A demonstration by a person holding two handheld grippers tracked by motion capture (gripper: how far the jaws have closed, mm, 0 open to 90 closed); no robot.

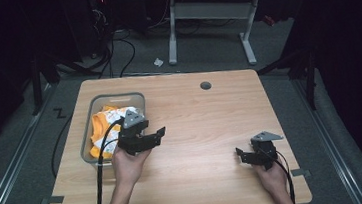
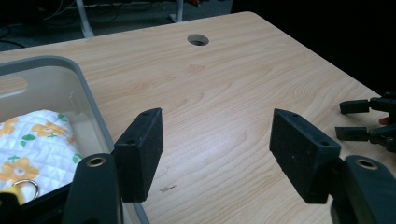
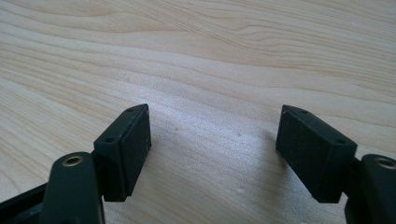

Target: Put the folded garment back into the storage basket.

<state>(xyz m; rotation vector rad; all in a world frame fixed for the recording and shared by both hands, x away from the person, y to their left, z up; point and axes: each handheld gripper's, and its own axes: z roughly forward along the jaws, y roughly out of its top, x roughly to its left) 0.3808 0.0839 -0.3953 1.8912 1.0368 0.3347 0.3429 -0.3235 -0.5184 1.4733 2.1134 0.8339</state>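
Observation:
A grey plastic bin (image 1: 88, 136) stands at the table's left and holds a yellow and white floral cloth (image 1: 105, 127). My left gripper (image 1: 152, 128) hovers just right of the bin's near corner, jaws wide apart with nothing between them. In the left gripper view the left gripper (image 2: 215, 122) points across bare wood, with the bin wall (image 2: 88, 98) and the cloth (image 2: 32, 144) to its left. My right gripper (image 1: 241, 156) rests near the table's front right, open. In the right gripper view the right gripper (image 3: 214, 122) stands over bare tabletop, holding nothing.
The wooden table (image 1: 206, 124) has a round cable hole (image 1: 205, 85) near its far edge. A desk frame (image 1: 208, 16) and cables lie on the floor beyond. My right gripper's jaws (image 2: 369, 119) appear at the right edge of the left gripper view.

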